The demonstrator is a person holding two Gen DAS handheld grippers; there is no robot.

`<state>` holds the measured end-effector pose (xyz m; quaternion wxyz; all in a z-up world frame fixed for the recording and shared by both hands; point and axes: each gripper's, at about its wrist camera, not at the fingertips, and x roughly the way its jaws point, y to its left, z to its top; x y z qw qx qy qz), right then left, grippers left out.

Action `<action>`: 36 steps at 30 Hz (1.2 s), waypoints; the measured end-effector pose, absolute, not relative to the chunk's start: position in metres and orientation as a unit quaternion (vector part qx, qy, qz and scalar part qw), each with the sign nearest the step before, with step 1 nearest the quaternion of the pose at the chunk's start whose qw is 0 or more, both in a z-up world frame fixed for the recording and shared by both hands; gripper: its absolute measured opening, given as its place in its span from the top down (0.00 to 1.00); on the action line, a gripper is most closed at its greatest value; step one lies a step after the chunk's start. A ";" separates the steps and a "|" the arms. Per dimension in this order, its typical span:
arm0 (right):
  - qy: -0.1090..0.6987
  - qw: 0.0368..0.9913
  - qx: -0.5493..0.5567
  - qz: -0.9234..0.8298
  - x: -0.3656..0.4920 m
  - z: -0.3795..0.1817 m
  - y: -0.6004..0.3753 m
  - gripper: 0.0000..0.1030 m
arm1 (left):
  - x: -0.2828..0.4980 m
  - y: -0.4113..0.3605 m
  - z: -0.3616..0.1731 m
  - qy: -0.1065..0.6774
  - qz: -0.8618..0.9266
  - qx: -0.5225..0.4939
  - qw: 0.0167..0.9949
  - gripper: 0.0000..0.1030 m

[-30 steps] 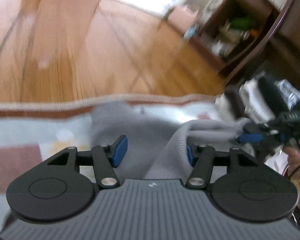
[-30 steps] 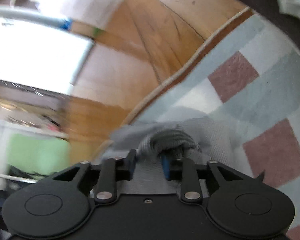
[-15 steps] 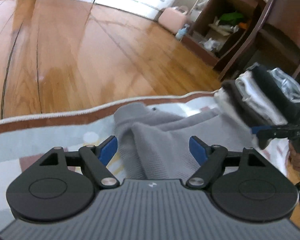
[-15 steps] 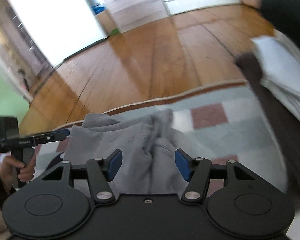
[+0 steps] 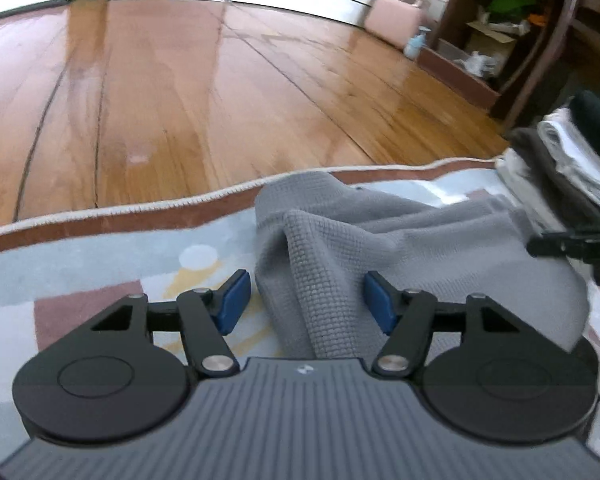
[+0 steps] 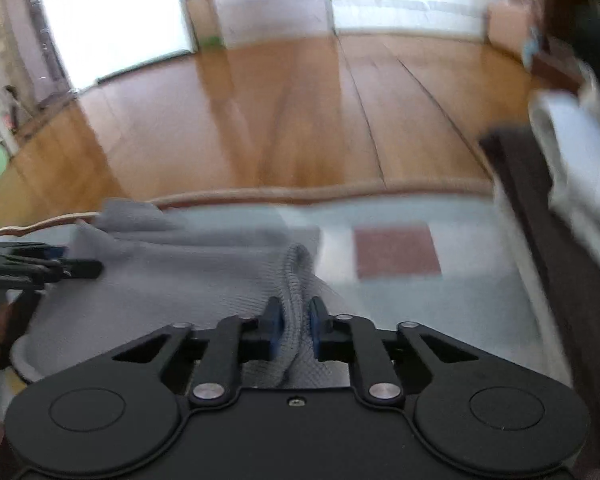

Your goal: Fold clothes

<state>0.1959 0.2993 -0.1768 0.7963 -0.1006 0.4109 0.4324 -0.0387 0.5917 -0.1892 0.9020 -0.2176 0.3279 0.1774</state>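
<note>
On the patchwork rug (image 5: 112, 256), the grey waffle-knit garment (image 5: 340, 248) has dropped from your lift. Your right claw (image 6: 293, 330) is closing, clamped on a fold; your left claw (image 5: 306, 300), earlier wider, is closing, pads clear of cloth.

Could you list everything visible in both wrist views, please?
Garment: one, grey knit, crumpled on the rug.
Rug: one, pale blue with reddish squares, on the floor.
Floor: wood, brown, beyond the rug.
Folded clothes: one stack, dark and white, right of the garment.
Case: one, pink, by the shelf.
Shelf: one, dark brown, far right.
Left gripper: jaws closing, garment fold between them, untouched.
Right gripper: jaws closing on a garment fold.
</note>
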 end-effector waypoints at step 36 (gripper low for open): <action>0.582 0.700 0.341 0.235 0.146 -0.221 0.238 0.34 | -0.036 0.597 -0.174 0.278 0.127 -0.255 0.917 0.87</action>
